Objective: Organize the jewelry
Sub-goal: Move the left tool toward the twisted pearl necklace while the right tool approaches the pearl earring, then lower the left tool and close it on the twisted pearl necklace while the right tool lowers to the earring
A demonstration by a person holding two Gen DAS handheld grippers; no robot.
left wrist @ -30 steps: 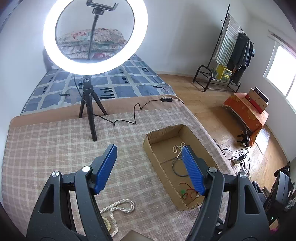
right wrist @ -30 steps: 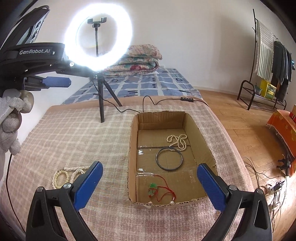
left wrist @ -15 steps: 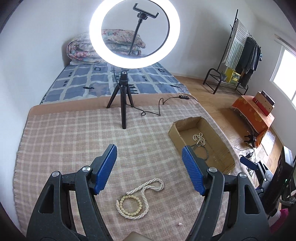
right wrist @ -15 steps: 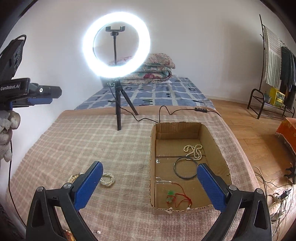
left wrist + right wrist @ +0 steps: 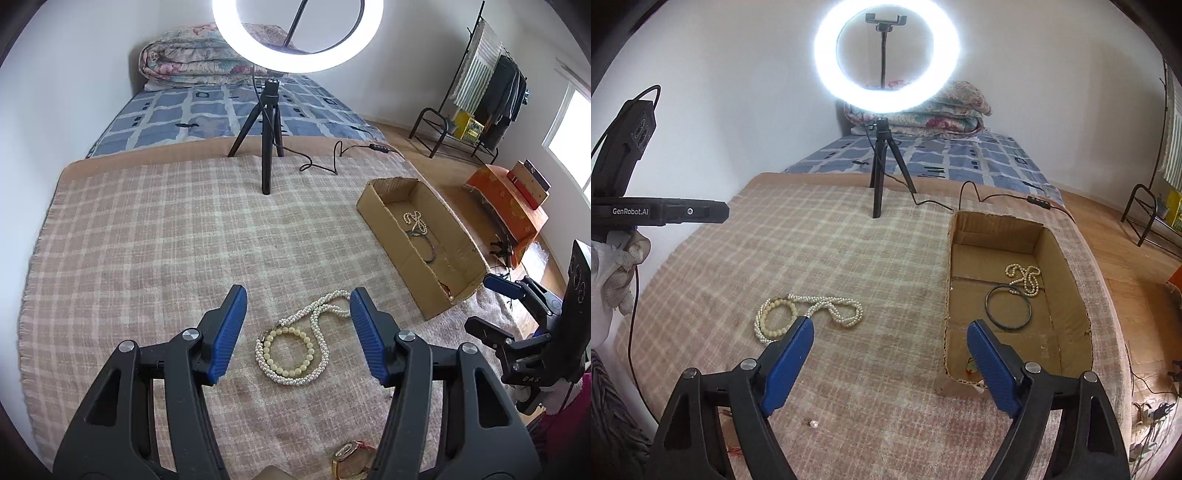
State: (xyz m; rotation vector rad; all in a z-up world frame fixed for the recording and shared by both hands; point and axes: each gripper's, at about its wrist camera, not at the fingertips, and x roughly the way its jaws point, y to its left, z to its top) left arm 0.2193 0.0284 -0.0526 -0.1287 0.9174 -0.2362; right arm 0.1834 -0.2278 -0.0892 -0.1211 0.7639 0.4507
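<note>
A white pearl necklace (image 5: 325, 314) and a cream bead bracelet (image 5: 290, 350) lie together on the plaid blanket (image 5: 155, 236). My left gripper (image 5: 297, 332) is open and empty, hovering over them with its jaws on either side. The pair also shows in the right wrist view (image 5: 809, 312). The cardboard box (image 5: 1071, 280) to the right holds a small pearl string (image 5: 1025, 277), a dark bangle (image 5: 1008, 308) and a red cord piece (image 5: 969, 367). My right gripper (image 5: 890, 354) is open and empty, between the necklace and the box.
A ring light on a black tripod (image 5: 882, 166) stands at the blanket's far edge, its cable (image 5: 979, 192) running toward the box. A loose pearl (image 5: 813, 424) lies near my right gripper. A gold watch (image 5: 349, 461) lies at the near edge in the left wrist view.
My left gripper has swung left from over the box and come down over the pearl necklace and bracelet. My right gripper has shifted left, away from the box.
</note>
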